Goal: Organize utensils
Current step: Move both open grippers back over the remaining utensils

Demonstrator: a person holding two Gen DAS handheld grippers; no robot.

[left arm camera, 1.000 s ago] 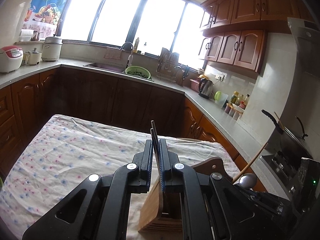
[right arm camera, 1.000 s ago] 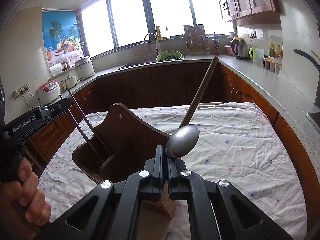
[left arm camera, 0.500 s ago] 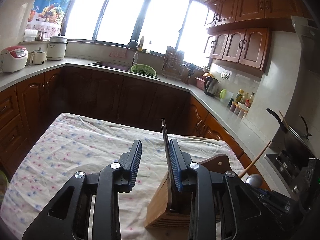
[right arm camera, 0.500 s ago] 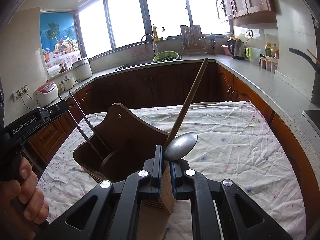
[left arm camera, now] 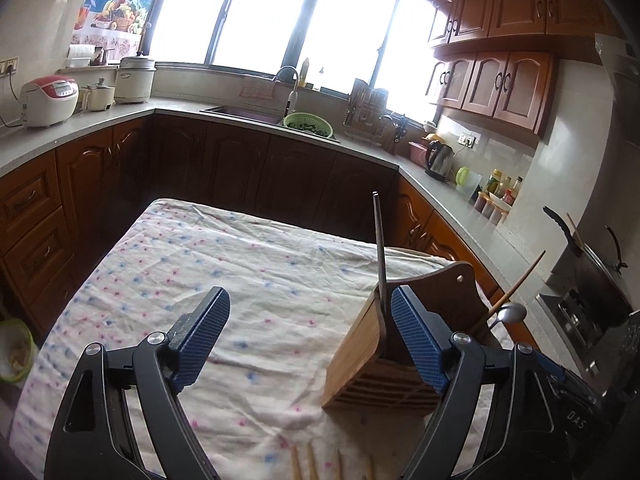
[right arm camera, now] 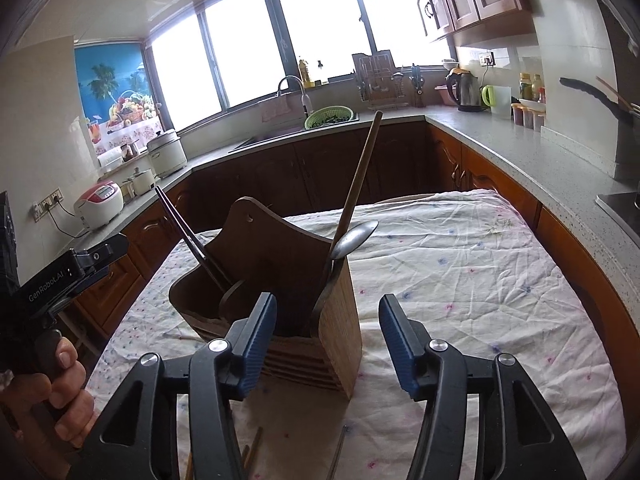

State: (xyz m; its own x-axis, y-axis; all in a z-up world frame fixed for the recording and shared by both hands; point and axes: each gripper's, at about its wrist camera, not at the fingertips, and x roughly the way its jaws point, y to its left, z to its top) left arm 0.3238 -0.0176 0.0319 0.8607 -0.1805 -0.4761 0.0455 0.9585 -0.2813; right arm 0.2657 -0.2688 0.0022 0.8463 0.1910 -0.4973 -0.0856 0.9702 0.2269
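A wooden utensil holder (right arm camera: 280, 280) stands on the cloth-covered table (right arm camera: 460, 264). It also shows in the left wrist view (left arm camera: 384, 356). Dark chopsticks (right arm camera: 188, 236) lean in its left compartment; they also show in the left wrist view (left arm camera: 380, 256). A metal spoon (right arm camera: 352, 240) and a wooden-handled utensil (right arm camera: 360, 176) stand in its right compartment. My left gripper (left arm camera: 310, 340) is open and empty, its right finger beside the holder. My right gripper (right arm camera: 328, 344) is open and empty just in front of the holder.
More light wooden chopsticks (left arm camera: 304, 462) lie on the cloth at the near edge, also seen in the right wrist view (right arm camera: 252, 452). Kitchen counters (left arm camera: 460, 204) with a sink, kettle and rice cooker surround the table. A stove with a pan (left arm camera: 592, 276) is at the right.
Both grippers opened. The left let go of the dark chopsticks, the right let go of the spoon; both utensils now stand in the holder. Both grippers drew back slightly.
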